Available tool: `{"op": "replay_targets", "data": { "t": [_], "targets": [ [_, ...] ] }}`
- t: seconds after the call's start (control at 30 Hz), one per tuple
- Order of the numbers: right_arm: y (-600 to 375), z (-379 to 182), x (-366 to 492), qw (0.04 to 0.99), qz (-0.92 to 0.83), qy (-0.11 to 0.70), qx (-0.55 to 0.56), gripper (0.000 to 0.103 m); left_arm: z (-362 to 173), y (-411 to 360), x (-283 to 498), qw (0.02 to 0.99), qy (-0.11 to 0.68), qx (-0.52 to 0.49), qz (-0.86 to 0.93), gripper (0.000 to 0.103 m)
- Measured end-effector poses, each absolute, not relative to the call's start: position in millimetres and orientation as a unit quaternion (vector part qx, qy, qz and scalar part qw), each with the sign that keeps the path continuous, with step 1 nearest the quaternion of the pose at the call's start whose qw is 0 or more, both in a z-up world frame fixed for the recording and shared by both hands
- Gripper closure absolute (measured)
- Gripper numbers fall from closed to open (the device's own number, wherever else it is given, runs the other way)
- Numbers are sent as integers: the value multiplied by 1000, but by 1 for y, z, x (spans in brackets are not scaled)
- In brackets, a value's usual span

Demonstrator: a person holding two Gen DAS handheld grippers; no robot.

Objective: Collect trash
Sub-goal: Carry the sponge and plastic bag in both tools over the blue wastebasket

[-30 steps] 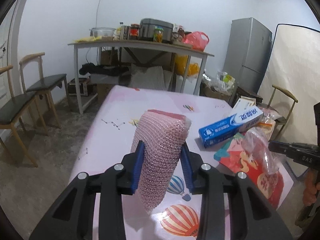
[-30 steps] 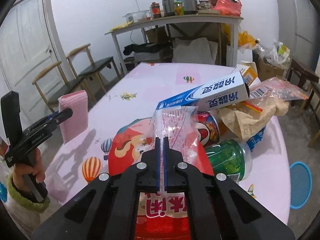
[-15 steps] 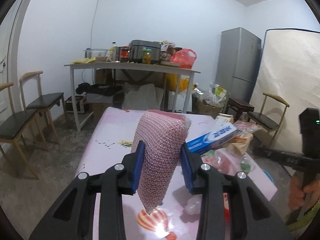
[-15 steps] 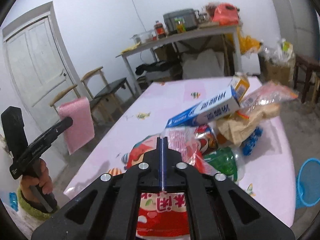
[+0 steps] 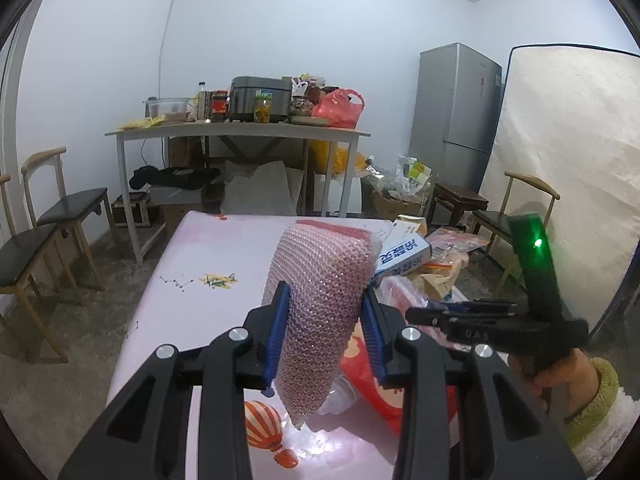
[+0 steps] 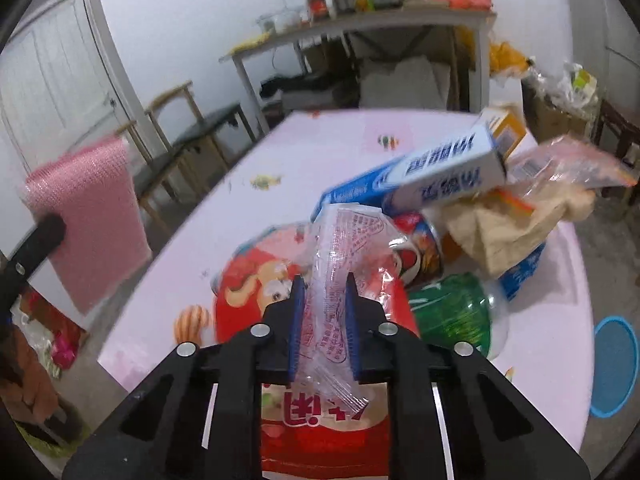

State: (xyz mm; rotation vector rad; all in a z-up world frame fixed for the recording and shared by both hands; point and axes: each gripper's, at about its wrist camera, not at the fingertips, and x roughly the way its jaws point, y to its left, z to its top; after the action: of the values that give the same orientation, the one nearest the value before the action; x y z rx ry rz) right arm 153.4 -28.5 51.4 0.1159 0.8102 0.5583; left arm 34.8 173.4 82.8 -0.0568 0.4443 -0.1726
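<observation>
Above one pink table point(image 5: 192, 264), left hand-held gripper point(image 5: 326, 336) clamping foam sheet point(image 5: 320, 300), right hand-held gripper point(image 6: 320, 320) closing round clear wrapper point(image 6: 340, 256).

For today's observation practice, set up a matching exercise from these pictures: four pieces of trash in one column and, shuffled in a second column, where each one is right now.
Things:
1. pink foam netting
2. clear printed wrapper
3. blue and white carton
4. green can

Places:
A. on its side on the table, right of the red bag
B. between the left gripper's jaws, off the table
C. propped on the pile at the far side
D. between the right gripper's jaws

Pairs: 1-B, 2-D, 3-C, 4-A
</observation>
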Motion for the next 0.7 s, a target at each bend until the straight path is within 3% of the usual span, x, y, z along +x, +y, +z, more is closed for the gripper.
{"op": "replay_targets", "data": {
  "t": [0.4, 0.53, 0.7],
  "targets": [
    [-193, 83, 95, 914, 197, 285, 210, 89, 133, 81, 55, 945, 202, -47, -252, 69],
    [-289, 53, 76, 910, 89, 301, 271, 89, 140, 2, 97, 891, 259, -71, -367, 69],
    [-398, -10, 65, 860, -21, 336, 384, 88, 111, -146, 180, 789, 423, -60, -442, 68]
  ]
}}
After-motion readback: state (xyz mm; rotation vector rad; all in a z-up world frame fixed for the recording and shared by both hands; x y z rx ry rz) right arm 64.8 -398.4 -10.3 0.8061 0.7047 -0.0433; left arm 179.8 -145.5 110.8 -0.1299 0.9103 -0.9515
